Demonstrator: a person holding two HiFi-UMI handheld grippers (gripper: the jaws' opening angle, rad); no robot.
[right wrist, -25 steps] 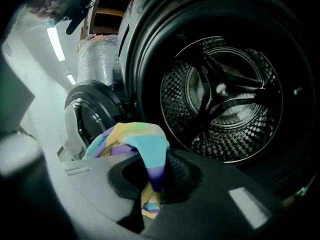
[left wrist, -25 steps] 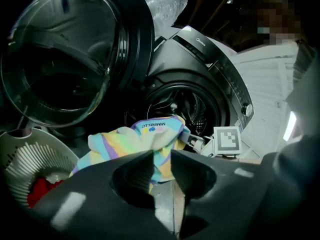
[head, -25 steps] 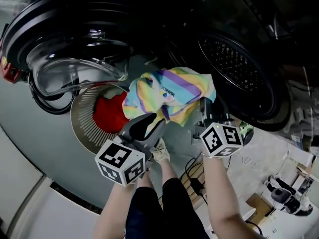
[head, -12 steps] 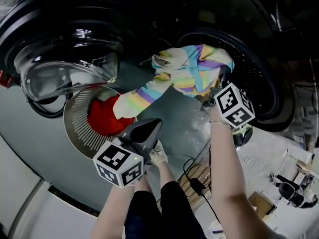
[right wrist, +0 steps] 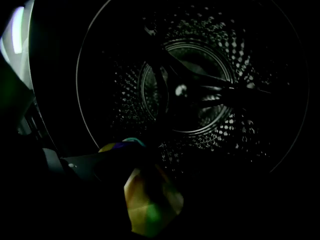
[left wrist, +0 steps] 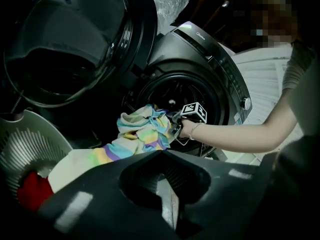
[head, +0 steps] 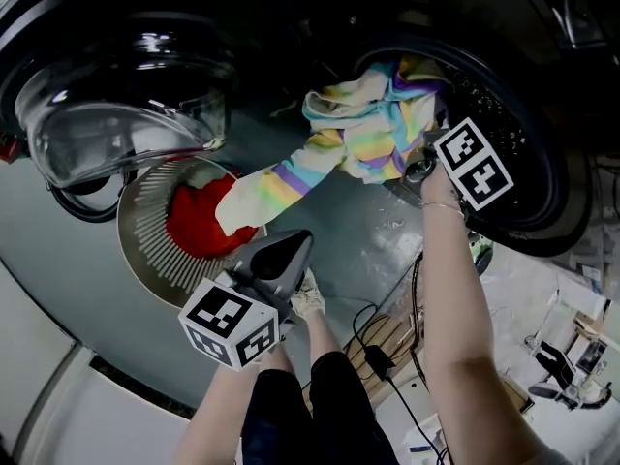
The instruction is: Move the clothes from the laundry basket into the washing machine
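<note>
Pastel garment (head: 368, 129) stretches drum (head: 509, 105) to basket (head: 145, 231).

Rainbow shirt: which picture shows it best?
The head view: the whole shirt shows, bunched at the drum mouth, trailing to the basket. The left gripper view shows it smaller; the right gripper view only a dim scrap.

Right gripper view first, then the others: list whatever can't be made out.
1. Right gripper: its jaws have just been opening; the right gripper view is too dark to show whether they press the striped garment between them.
2. Drum: its lower part is black there, so any clothes inside go unseen.
3. Laundry basket: head view, the red garment and the striped garment's sleeve cover its contents.
</note>
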